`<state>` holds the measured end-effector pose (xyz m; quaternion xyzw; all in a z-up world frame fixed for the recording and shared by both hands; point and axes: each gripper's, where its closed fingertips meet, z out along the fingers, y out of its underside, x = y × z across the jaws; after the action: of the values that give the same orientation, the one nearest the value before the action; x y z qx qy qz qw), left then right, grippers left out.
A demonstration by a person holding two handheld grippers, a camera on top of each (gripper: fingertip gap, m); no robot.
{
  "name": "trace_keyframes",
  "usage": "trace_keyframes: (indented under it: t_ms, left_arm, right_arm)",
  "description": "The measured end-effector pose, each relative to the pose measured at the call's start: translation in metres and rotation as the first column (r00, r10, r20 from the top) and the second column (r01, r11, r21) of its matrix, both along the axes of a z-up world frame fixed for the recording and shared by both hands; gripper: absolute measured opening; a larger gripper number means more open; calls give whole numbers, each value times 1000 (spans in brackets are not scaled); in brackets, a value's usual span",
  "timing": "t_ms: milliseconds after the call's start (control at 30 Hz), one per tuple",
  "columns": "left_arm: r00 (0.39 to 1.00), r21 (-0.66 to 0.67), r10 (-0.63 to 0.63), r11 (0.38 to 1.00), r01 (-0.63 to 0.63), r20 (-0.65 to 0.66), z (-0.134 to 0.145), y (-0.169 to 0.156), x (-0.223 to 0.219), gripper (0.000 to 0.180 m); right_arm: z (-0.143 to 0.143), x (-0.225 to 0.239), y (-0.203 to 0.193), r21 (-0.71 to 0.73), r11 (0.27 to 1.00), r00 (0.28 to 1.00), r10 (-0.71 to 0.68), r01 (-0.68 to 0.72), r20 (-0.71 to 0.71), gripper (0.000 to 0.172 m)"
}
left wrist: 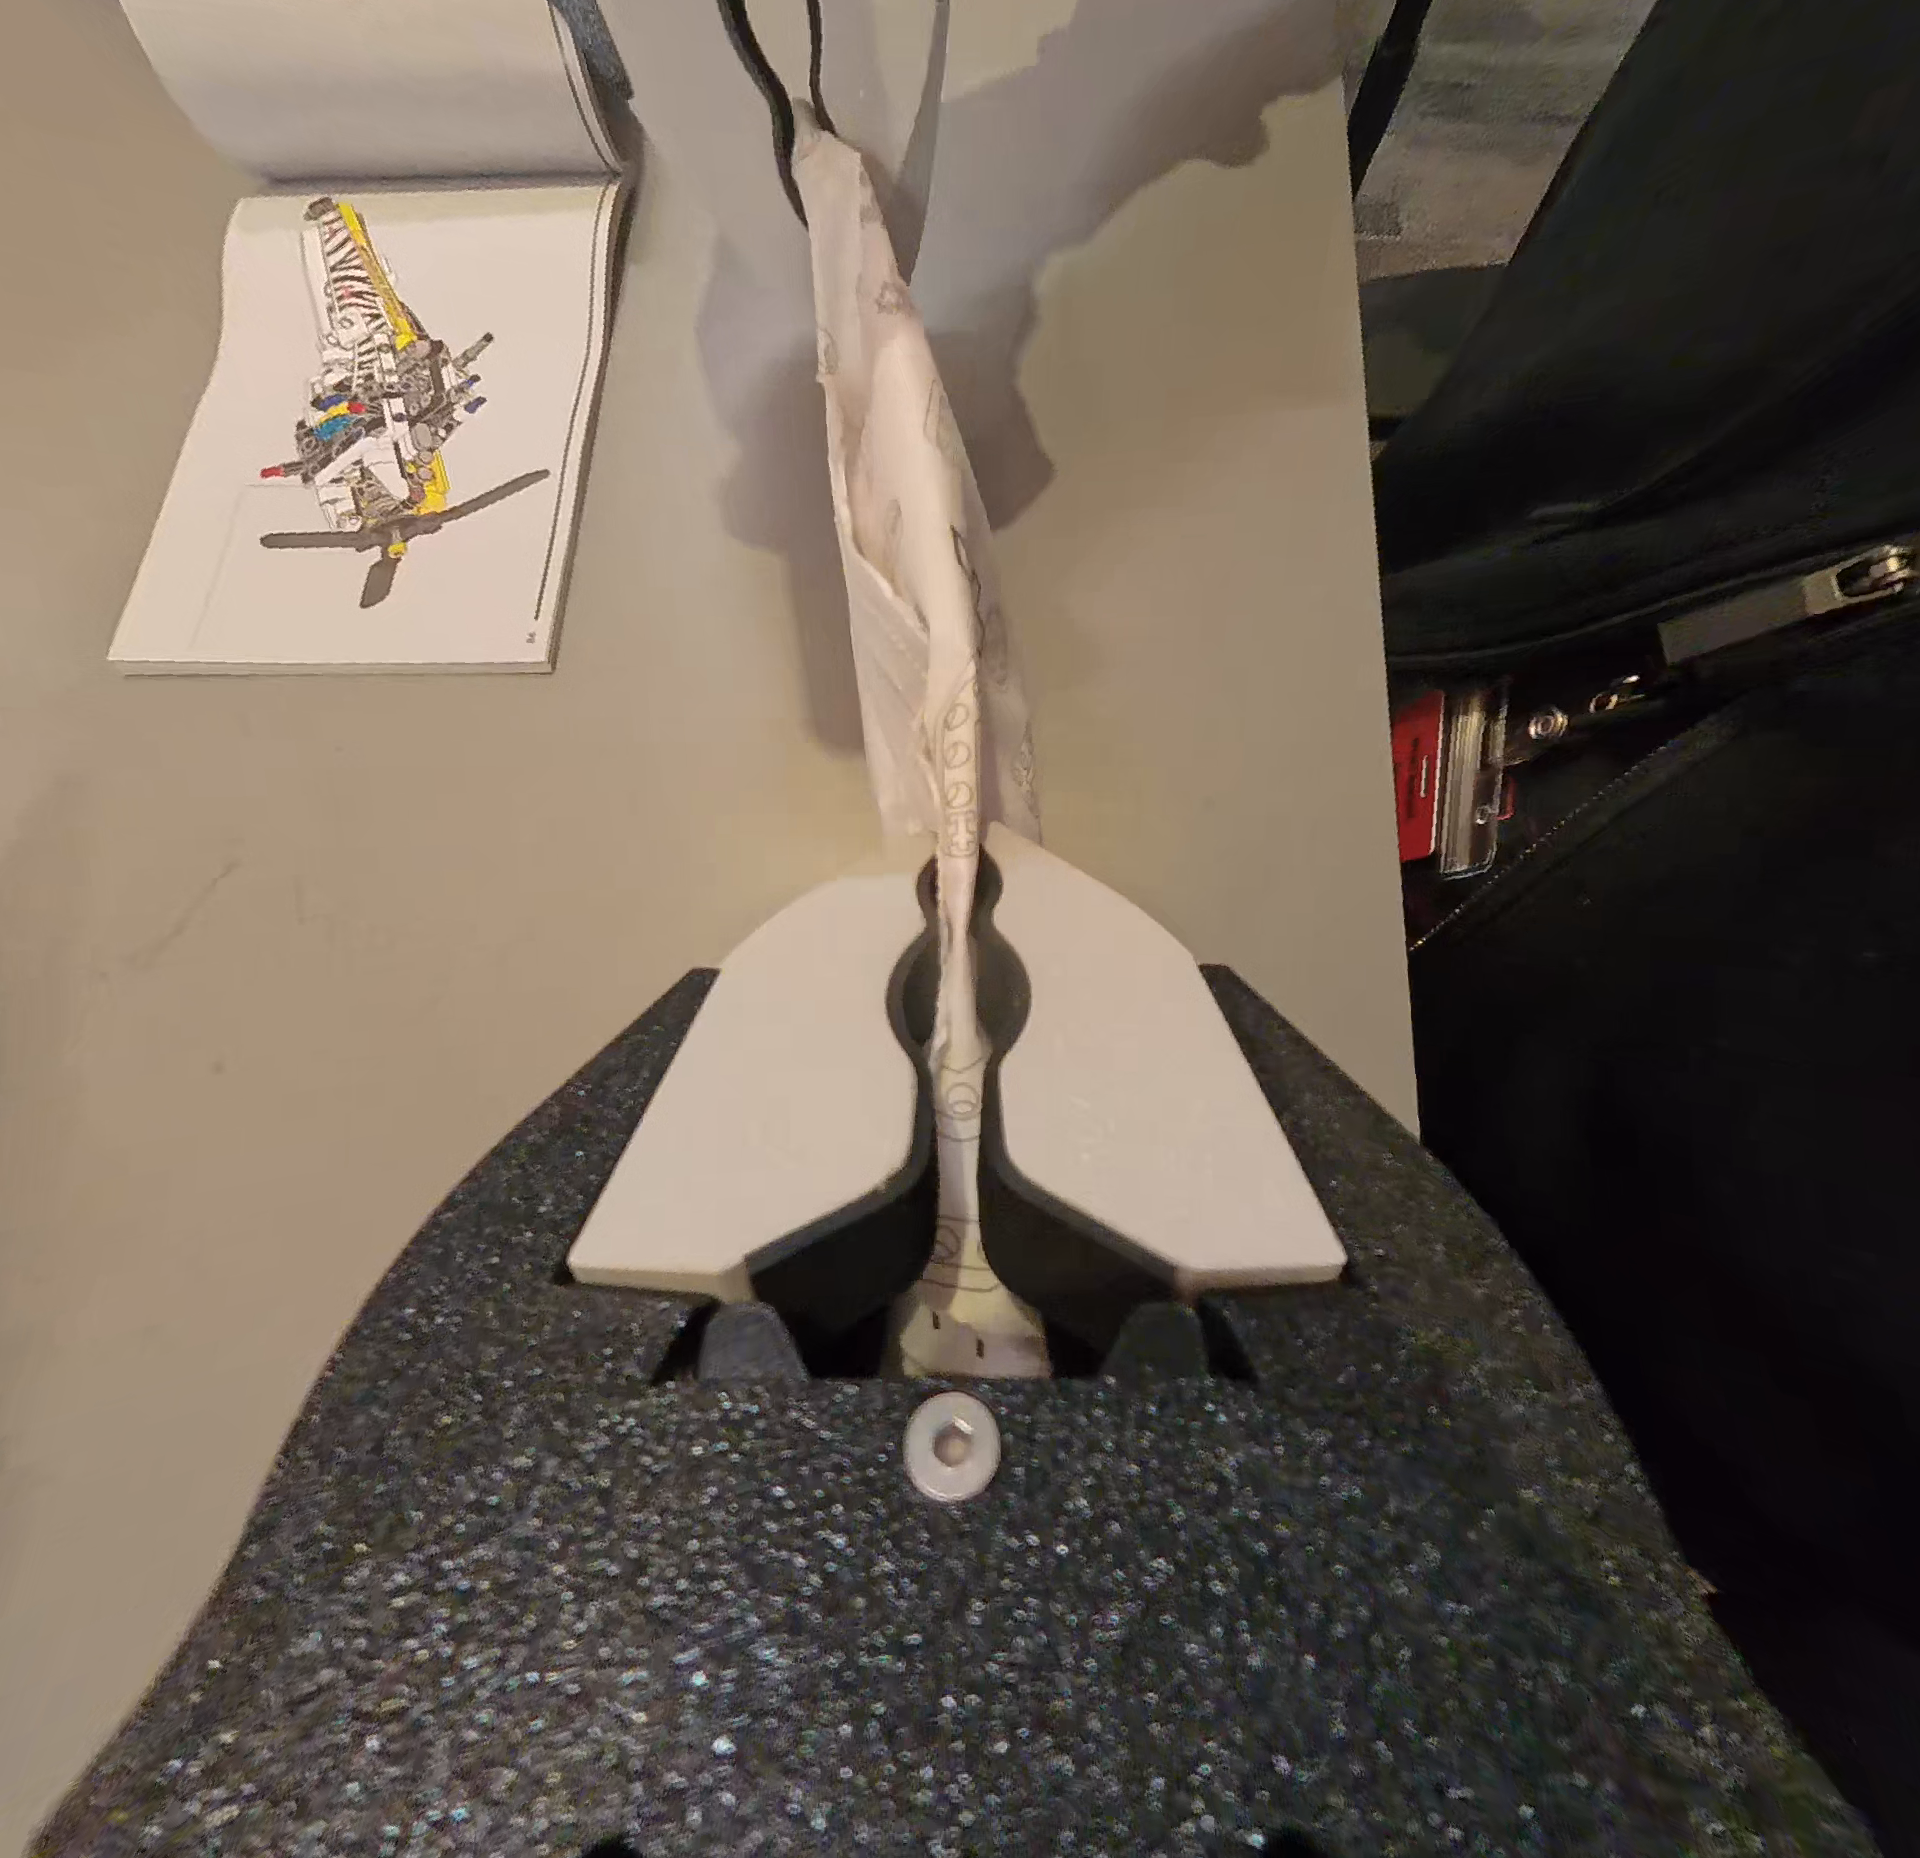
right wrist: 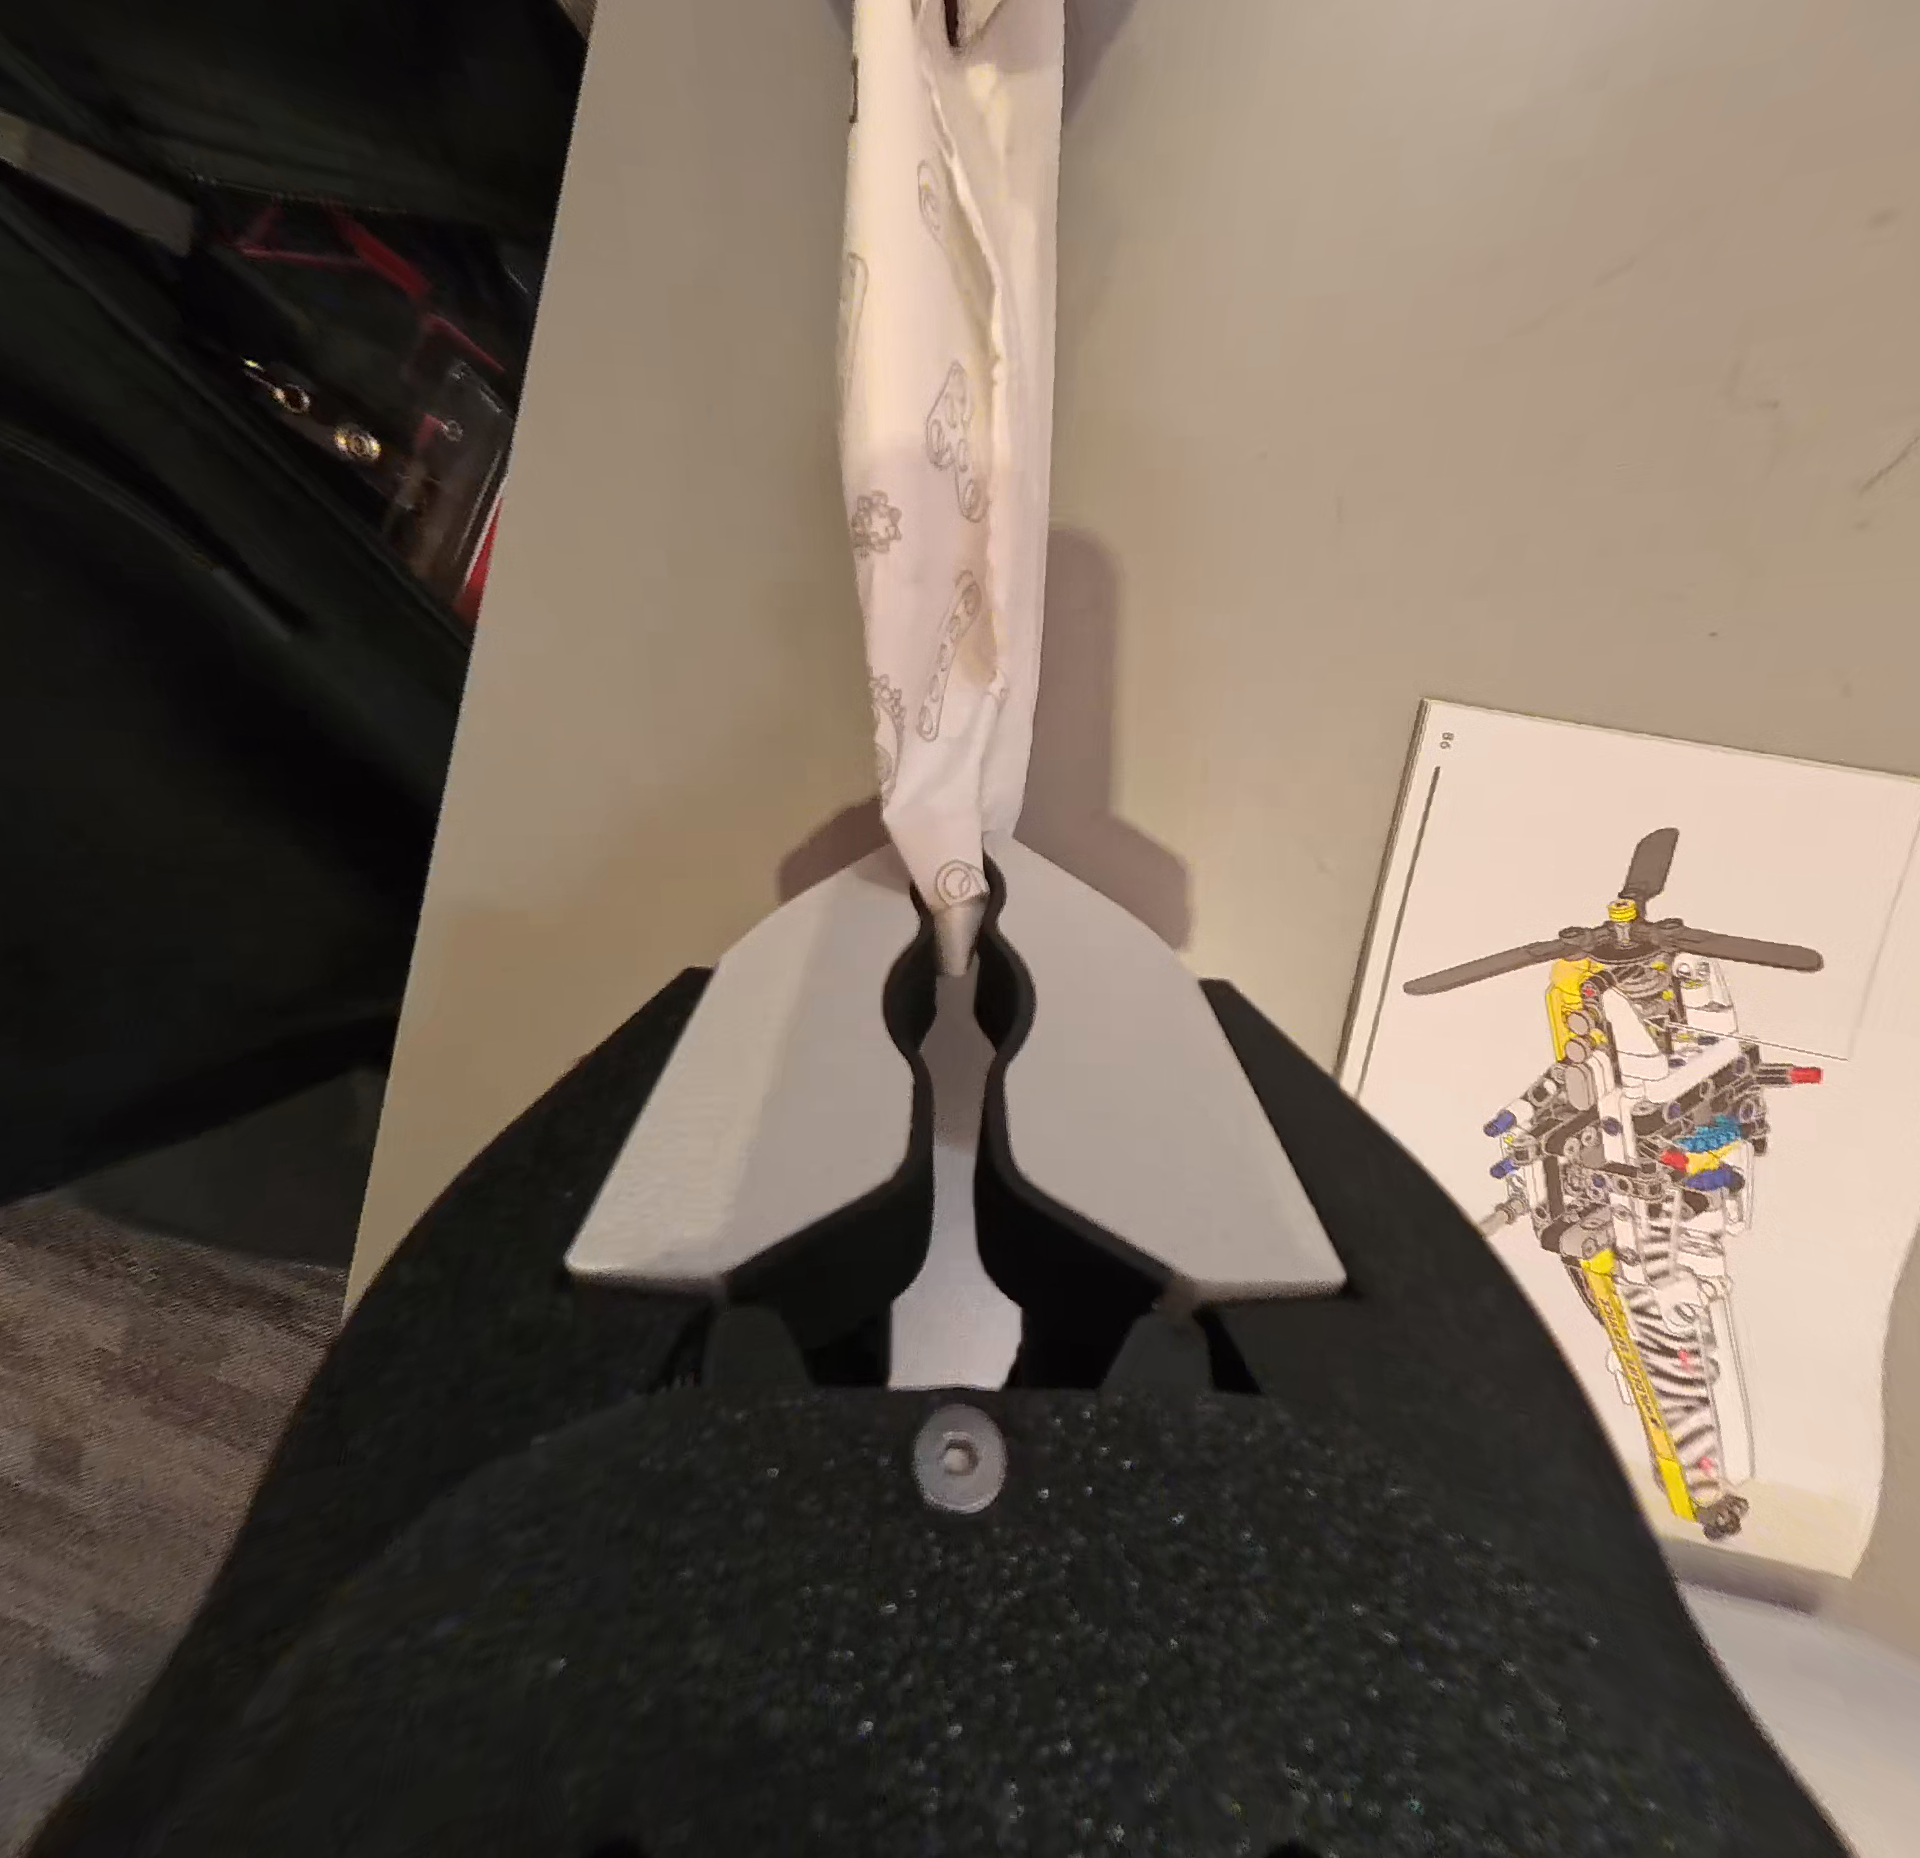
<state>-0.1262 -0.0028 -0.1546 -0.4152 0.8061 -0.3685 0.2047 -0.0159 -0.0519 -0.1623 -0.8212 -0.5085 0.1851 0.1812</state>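
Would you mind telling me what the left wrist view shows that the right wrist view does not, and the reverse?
Only the left wrist view shows scissors at the far end of the white paper bag, and a red card in a clear holder. Only the right wrist view shows the right hand-held gripper shut on a corner of the bag. Both show the bag, the open instruction booklet and the beige table; the left hand-held gripper is shut on the bag too.

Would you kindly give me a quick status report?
Both claws, left and right, shut on white paper bag, stretched above table. Open instruction booklet alongside. Scissors at bag's far end.
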Motion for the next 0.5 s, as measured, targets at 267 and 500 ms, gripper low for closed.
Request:
trace_keyframes:
  t_ms: [267,500]
  left_arm:
    - [1000,15,-5,1000,5,-1,1,-4,5,2]
    - [999,8,32,999,-32,12,0,-5,7,8]
  right_arm:
    - [25,-26,11,120,990,996,61,-69,68,61]
    - [10,-62,26,42,994,993,97,-99,60,6]
